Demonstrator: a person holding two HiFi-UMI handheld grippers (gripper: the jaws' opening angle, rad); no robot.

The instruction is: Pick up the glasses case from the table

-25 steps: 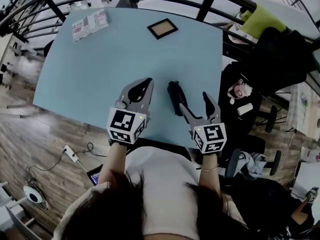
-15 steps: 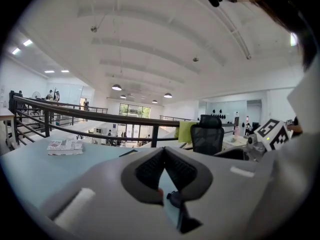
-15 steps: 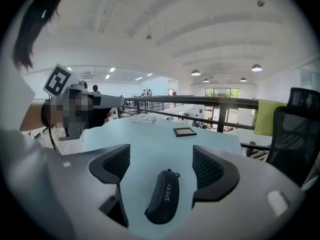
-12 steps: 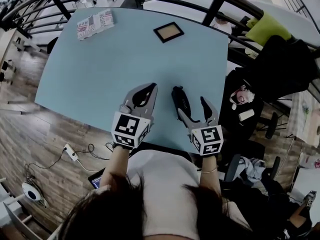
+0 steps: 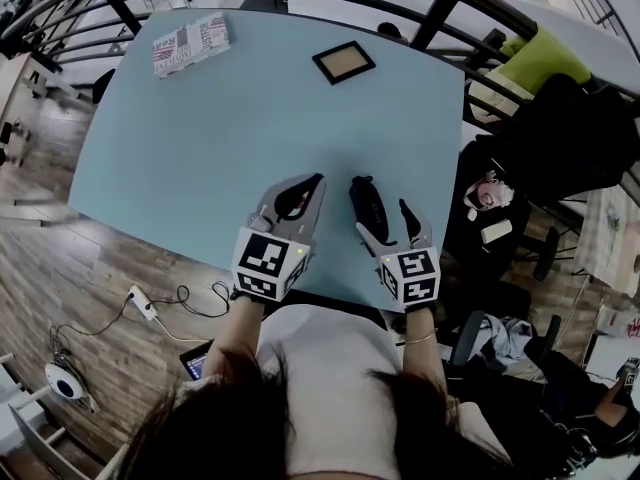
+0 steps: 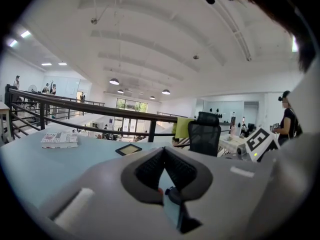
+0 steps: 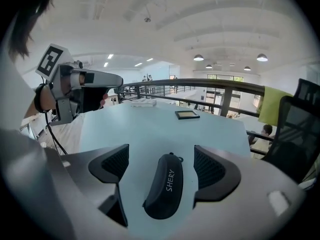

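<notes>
The black glasses case (image 5: 367, 201) lies near the front right edge of the light blue table (image 5: 200, 148). My right gripper (image 5: 383, 220) is open, and the case's near end sits between its two fingers. In the right gripper view the case (image 7: 165, 186), printed with white letters, lies lengthwise between the dark pads (image 7: 214, 167) without touching either; the right gripper (image 7: 164, 165) stands wide around it. My left gripper (image 5: 316, 181) hovers just left of the case, shut on nothing. Its fingers meet at the tip in the left gripper view (image 6: 164, 151).
A small framed picture (image 5: 344, 62) lies at the table's far side, and a folded newspaper (image 5: 190, 44) at the far left corner. A black railing (image 5: 440, 8) runs behind the table. A chair with dark bags (image 5: 545, 118) stands to the right. Cables (image 5: 150, 308) lie on the wooden floor.
My right gripper has slid forward along the table, so the case's near end now lies between its fingers. The left gripper has stayed shut beside the case.
</notes>
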